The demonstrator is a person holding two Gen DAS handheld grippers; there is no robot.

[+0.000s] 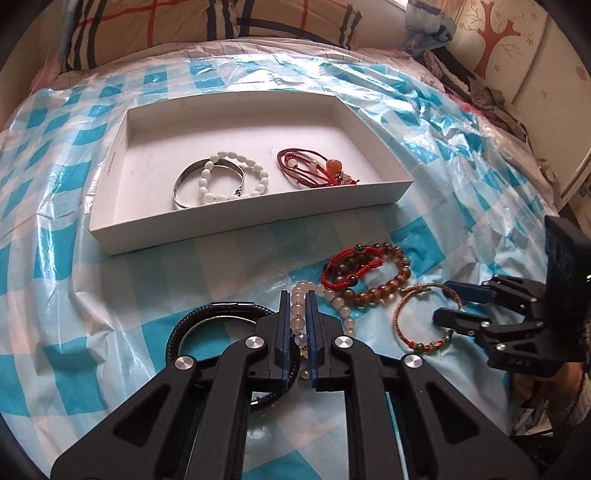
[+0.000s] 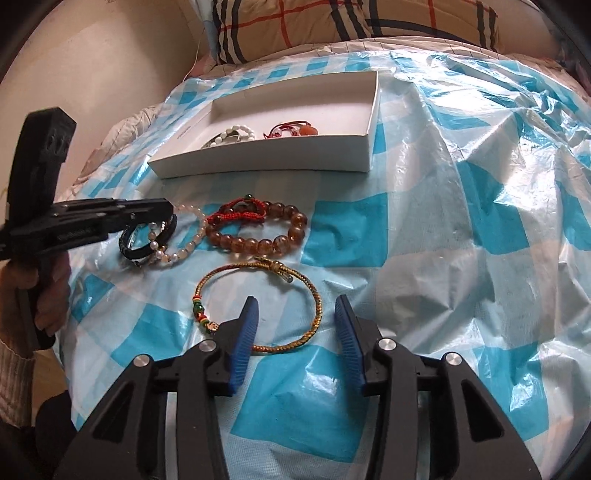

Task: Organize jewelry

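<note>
On bed, blue-checked plastic sheet [image 2: 461, 221], plaid pillow [image 2: 332, 22]

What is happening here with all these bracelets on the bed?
A person is sorting jewelry into a white box with two handheld grippers. The box already holds a silver bangle, a white bead bracelet and red cord pieces. The left gripper is shut on a pale pink bead bracelet, which lies beside a black bracelet. The right gripper is open over a thin gold cord bracelet. An amber bead bracelet and a red cord bracelet wait outside.
</note>
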